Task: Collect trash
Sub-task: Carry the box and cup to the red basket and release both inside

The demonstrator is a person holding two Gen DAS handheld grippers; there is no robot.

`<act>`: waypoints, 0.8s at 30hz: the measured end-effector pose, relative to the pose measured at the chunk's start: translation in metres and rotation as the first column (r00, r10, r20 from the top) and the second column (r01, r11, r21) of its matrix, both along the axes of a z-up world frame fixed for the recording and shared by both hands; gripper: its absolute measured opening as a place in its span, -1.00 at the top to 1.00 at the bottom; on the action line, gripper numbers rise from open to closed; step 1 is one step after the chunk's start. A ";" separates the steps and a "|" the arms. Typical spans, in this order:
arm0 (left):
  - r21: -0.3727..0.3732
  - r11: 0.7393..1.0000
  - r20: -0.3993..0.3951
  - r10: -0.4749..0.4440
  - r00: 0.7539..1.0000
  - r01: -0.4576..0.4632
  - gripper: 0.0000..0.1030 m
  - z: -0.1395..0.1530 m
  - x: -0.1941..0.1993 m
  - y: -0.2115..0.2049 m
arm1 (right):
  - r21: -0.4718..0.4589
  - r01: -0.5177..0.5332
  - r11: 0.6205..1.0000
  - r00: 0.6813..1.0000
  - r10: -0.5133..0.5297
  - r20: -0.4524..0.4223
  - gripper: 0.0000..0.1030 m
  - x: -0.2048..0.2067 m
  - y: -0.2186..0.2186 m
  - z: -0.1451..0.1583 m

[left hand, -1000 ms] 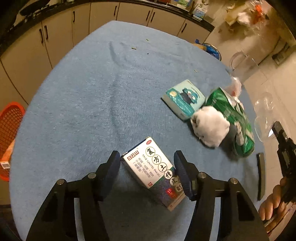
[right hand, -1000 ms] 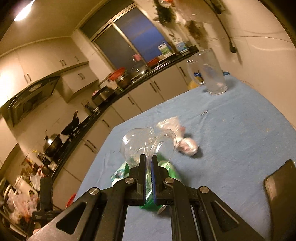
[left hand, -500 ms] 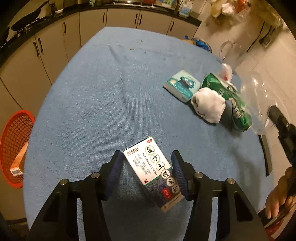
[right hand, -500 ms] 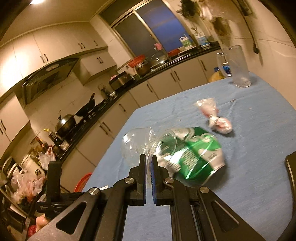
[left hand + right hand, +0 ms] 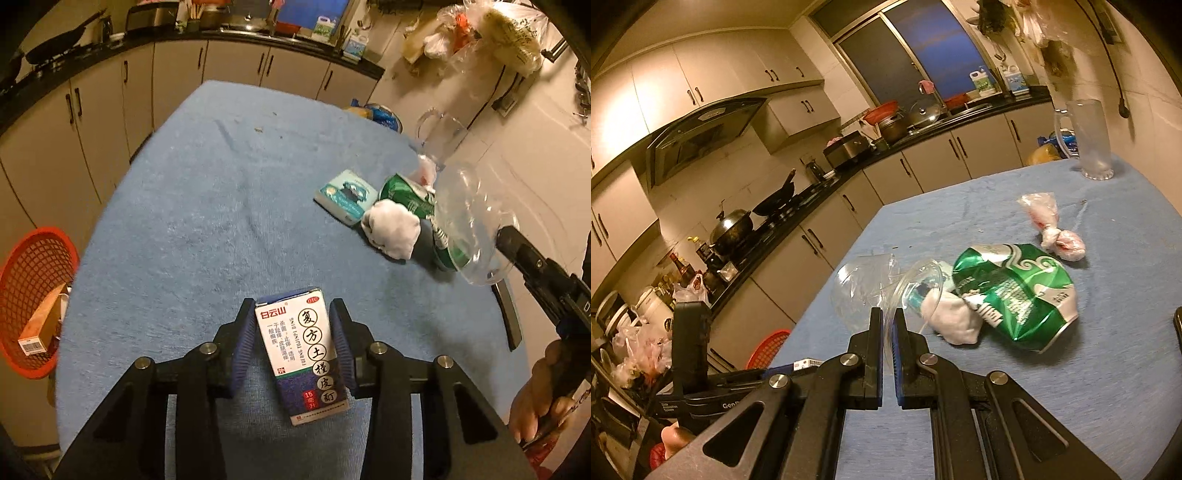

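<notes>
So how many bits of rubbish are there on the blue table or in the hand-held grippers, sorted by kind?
Small cartons: 2, the medicine box and the teal box
Crushed green can: 1
Clear plastic cup: 1
White tissue wad: 1
Knotted plastic wrapper: 1
Total: 6

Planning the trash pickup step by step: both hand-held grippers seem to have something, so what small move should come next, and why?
Probably lift the left hand-held gripper and carry its medicine box toward the orange basket beside the table: its pads are shut on the box. The right hand-held gripper already pinches a clear plastic cup.
</notes>
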State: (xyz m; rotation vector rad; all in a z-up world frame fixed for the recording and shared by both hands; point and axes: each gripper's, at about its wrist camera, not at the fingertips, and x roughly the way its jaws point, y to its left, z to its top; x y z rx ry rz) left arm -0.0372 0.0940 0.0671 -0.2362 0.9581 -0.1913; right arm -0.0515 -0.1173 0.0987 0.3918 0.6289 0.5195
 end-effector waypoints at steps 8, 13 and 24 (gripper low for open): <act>-0.007 1.000 0.079 -0.010 0.997 0.010 0.28 0.014 -0.016 0.002 | -0.038 -0.019 0.999 1.000 0.019 0.011 0.89 -0.007 0.017 0.006; -0.031 1.000 0.104 -0.002 0.995 0.006 0.28 0.021 -0.024 0.013 | -0.044 -0.021 0.999 1.000 0.022 0.021 0.90 -0.010 0.025 0.010; -0.084 0.996 0.156 0.038 0.987 -0.025 0.28 0.035 -0.042 0.047 | -0.069 -0.043 0.997 0.999 0.045 0.026 0.90 -0.013 0.057 0.019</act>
